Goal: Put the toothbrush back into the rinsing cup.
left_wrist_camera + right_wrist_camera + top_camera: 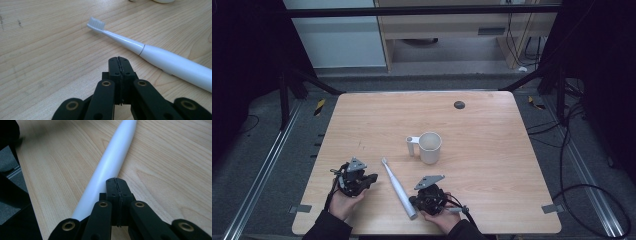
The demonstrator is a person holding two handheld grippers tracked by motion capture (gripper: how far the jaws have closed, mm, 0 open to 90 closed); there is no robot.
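Toothbrush [398,187] lies flat between left tool [371,180] and right tool [413,200], both pressed together, empty.

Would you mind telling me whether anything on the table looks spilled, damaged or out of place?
Nothing stands out. The white toothbrush lies flat and whole on the table, the cup stands upright beyond it, and I see no spill. Both grippers are shut and empty.

A white electric toothbrush [398,188] lies flat on the wooden table, near its front edge. Its small bristled head points away from the person, bristles facing up; a slim glossy neck widens past a thin seam into a thick, smooth handle whose butt end lies nearest the table's front.
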